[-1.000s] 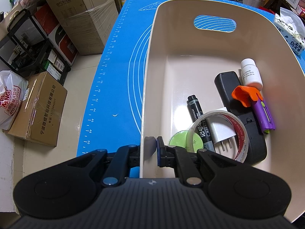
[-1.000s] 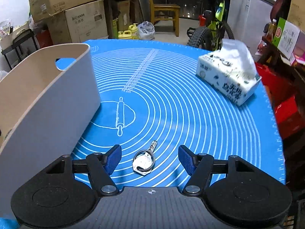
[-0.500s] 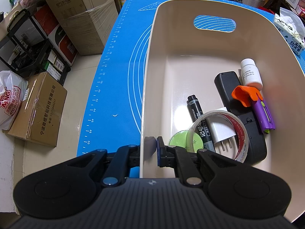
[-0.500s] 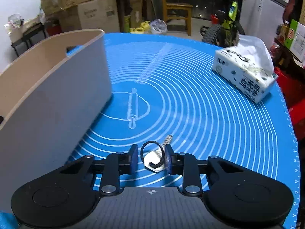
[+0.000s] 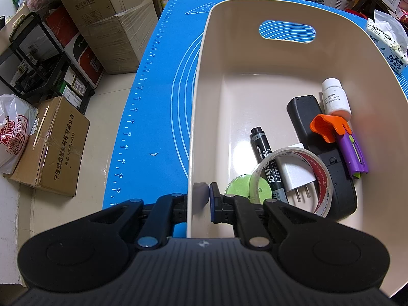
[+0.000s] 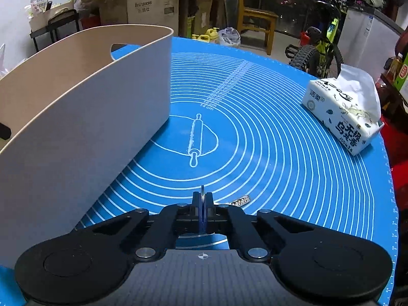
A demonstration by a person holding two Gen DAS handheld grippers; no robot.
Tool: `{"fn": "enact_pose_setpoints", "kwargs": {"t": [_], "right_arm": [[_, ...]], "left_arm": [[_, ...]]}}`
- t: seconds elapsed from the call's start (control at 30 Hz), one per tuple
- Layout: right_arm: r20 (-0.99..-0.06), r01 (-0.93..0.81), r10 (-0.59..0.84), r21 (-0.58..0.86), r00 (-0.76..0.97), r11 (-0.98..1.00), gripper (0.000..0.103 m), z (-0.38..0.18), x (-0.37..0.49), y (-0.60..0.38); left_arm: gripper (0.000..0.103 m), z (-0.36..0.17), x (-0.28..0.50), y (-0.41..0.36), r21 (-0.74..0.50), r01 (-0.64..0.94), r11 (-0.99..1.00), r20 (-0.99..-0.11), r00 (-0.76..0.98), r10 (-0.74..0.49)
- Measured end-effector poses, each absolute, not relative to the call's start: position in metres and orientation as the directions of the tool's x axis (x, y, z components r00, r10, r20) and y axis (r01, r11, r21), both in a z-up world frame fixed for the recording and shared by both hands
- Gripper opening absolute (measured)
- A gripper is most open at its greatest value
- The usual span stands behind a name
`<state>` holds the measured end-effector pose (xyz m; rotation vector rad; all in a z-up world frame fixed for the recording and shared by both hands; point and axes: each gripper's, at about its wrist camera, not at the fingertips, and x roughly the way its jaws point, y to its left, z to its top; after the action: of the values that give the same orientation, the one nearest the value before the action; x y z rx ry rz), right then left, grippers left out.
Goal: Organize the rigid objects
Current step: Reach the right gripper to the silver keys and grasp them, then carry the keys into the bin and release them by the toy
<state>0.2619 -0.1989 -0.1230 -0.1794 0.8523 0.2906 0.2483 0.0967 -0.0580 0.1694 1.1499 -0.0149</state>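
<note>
- Left wrist view showed the left gripper [image 5: 201,199] clamped on the near wall of the beige bin [image 5: 196,117], one pad outside and one inside. That grip steadied the bin on the blue mat [image 5: 153,102]; any twist of the hand could have tipped or dragged it.
- Further right in the same view, the bin already held a black marker [image 5: 262,153], a roll of tape [image 5: 293,178] over a white plug [image 5: 295,176], a green disc [image 5: 239,188], a black remote [image 5: 318,137], an orange and purple toy [image 5: 339,140] and a white bottle [image 5: 335,99]. They crowded the right side, so a small thing dropped there might have bounced or slid out of sight under the tape.
- Right wrist view showed the bin's outer wall [image 6: 89,127] close on the left; a lift that swung left too low could have knocked it.
- At centre, the right gripper [image 6: 202,204] stood fully closed, a thin ring edge [image 6: 202,191] poking up between its pads. The key [image 6: 241,201] trailed to the right on the mat, only its notched blade visible.
- The hold seemed to be on the ring alone, though the pads hid the rest. A dangling key could have swung, caught the bin's rim, or slipped free through such a thin pinch.
- Far right, the tissue pack [image 6: 341,117] lay well apart and posed little risk.
</note>
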Motion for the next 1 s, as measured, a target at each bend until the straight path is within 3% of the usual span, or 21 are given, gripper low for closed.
{"fn": "enact_pose_setpoints", "kwargs": {"t": [0.2, 0.6, 0.83, 1.0], "right_arm": [[-0.746, -0.285, 0.161, -0.040, 0.646, 0.958, 0.013, -0.106, 0.254, -0.202], [-0.596, -0.211, 0.152, -0.031, 0.789, 0.977, 0.013, -0.022, 0.228, -0.195], [-0.509, -0.279, 0.240, 0.000, 0.827, 0.960, 0.013, 0.018, 0.220, -0.158], [-0.515, -0.361, 0.323, 0.027, 0.794, 0.932, 0.013, 0.023, 0.229, -0.118]], "left_arm": [[0.011, -0.058, 0.248, 0.097, 0.126, 0.099, 0.987, -0.909, 0.410, 0.075], [0.011, -0.058, 0.248, 0.097, 0.126, 0.099, 0.987, -0.909, 0.410, 0.075], [0.011, -0.058, 0.248, 0.097, 0.127, 0.100, 0.987, -0.909, 0.410, 0.075], [0.011, -0.058, 0.248, 0.097, 0.127, 0.100, 0.987, -0.909, 0.411, 0.075]]}}
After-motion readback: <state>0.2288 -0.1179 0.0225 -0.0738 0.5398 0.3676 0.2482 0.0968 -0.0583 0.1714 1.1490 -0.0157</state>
